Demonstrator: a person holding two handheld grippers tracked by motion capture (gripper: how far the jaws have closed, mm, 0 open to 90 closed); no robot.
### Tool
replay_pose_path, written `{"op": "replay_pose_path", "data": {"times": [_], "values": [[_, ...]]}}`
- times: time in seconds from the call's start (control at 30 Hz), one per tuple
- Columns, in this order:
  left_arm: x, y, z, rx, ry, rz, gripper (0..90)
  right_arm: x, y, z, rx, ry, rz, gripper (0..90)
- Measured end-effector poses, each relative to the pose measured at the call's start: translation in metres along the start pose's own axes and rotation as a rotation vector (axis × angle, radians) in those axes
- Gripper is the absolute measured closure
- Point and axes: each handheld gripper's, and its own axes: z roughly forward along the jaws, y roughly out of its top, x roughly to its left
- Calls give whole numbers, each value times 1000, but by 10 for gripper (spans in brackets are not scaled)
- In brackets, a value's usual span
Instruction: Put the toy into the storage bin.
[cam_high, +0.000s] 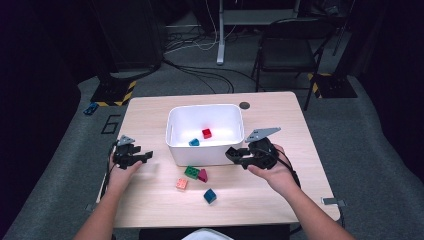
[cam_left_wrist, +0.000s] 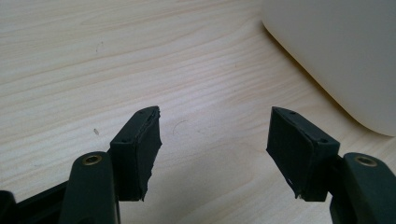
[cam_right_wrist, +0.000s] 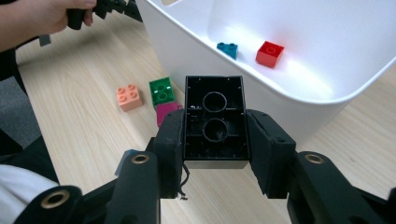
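Right gripper (cam_right_wrist: 215, 154) pinched black brick (cam_right_wrist: 215, 122) beside white bin (cam_right_wrist: 299, 100) — likely to drop in; left gripper (cam_left_wrist: 215, 140) jaws spread, idle.

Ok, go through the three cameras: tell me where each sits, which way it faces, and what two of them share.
High view: fixed above the person's edge of the table, looking forward and down; both forearms enter from the bottom, left gripper and right gripper flank the white bin.
Left gripper view: rides the left gripper, looking along open jaws at bare wood beside the bin.
Right gripper view: rides the right gripper, shut on a black brick, facing the bin.
Shared: the high and right gripper views both show the red brick inside the bin.
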Motion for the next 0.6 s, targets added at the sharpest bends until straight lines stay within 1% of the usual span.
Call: {"op": "replay_pose_path", "data": {"times": [0.03, 0.07, 0.2, 0.4, 0.6], "values": [[0, 0, 0, 1, 0, 0, 345, 0, 3, -2, -3, -1, -8, 585], [0, 0, 0, 1, 0, 1, 345, 0, 5, -3, -2, 1, -2, 585], [0, 0, 0, -4, 1, -2, 345, 0, 16, -7, -8, 3, -16, 585], [0, 0, 0, -2, 2, -2, 345, -1, 29, -8, -11, 0, -37, 585], [0, 0, 0, -4, 3, -1, 346, -7, 41, -6, -22, -2, -29, 585]]}}
